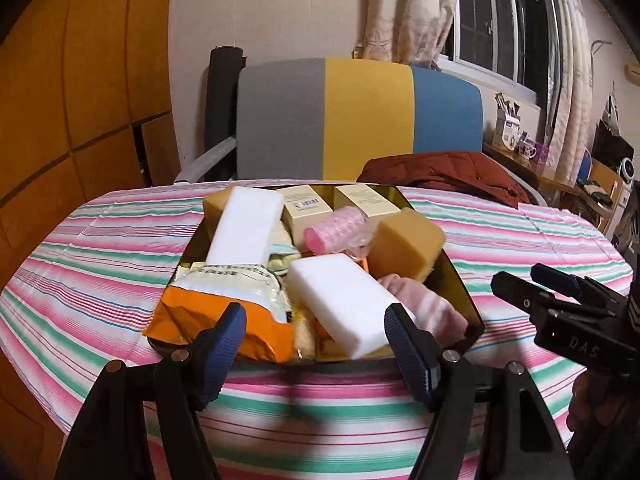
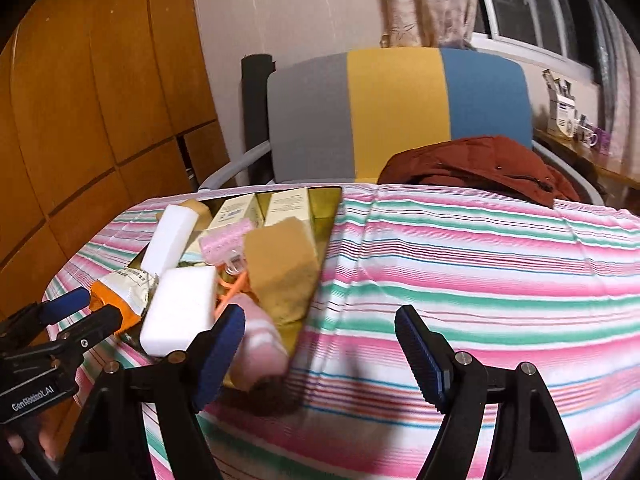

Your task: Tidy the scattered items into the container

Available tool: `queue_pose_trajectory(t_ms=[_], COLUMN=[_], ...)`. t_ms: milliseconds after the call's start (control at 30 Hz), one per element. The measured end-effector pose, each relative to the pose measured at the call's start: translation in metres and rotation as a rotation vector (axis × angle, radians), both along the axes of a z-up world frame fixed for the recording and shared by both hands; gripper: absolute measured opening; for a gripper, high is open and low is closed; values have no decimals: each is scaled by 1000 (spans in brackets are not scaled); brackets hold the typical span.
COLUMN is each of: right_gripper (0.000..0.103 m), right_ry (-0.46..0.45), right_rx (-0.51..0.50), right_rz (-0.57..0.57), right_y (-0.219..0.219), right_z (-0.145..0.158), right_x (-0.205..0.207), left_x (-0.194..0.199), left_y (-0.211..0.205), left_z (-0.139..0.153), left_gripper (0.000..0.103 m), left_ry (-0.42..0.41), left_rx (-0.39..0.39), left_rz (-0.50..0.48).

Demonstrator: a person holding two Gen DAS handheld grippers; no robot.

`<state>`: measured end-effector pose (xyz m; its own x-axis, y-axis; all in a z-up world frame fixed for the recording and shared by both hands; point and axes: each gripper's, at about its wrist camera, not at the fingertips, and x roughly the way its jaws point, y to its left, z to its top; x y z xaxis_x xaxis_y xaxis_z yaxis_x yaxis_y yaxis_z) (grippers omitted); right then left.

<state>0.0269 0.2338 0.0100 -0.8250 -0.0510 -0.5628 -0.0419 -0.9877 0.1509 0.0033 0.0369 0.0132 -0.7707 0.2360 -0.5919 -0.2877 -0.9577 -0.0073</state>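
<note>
A gold mirrored container sits on the striped tablecloth, piled with items: two white foam blocks, tan sponges, a pink hair roller, cream boxes, an orange-and-white packet and a pink sock. My left gripper hovers open at the container's near edge, nothing between its fingers. My right gripper is open too, just right of the container, over bare cloth; the sock lies behind its left finger. Each gripper shows in the other's view: right gripper, left gripper.
A chair with a grey, yellow and blue back stands behind the table, a red jacket on its seat. A wooden wardrobe fills the left. A cluttered shelf runs under the window. Striped cloth stretches right of the container.
</note>
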Motion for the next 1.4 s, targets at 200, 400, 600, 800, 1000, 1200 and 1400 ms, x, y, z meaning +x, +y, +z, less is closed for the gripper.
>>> queue_pose_trajectory(t_ms=[200,400,600,800,1000,1200,1400], right_gripper=[80,81,97,103,103,103,103], right_ry=[-9,-30,-53,-54,-74,-98,-97], right_rx=[17,60,86,102,141,163,163], right_rz=[-33,-74,-127,-131,-139,-128,-128], right_y=[7,3,-12,-41,-65,-77,-79], right_z=[-15,-27,-23,-2,0,-4,-4], right_x=[25,37,34,18,8,5,3], left_x=[11,22,25,23,22,20,21], left_y=[10,12,3,-18,-33,-39,-39], left_z=[-4,-10,-8,-1,0,1,0], left_gripper=[73,73,73,73,71,71,71], left_ry=[-1,4,23,48,12,-10,-23], left_rx=[-31,-64,-97,-75,-29,1,8], left_rz=[1,49,124,205,217,223,221])
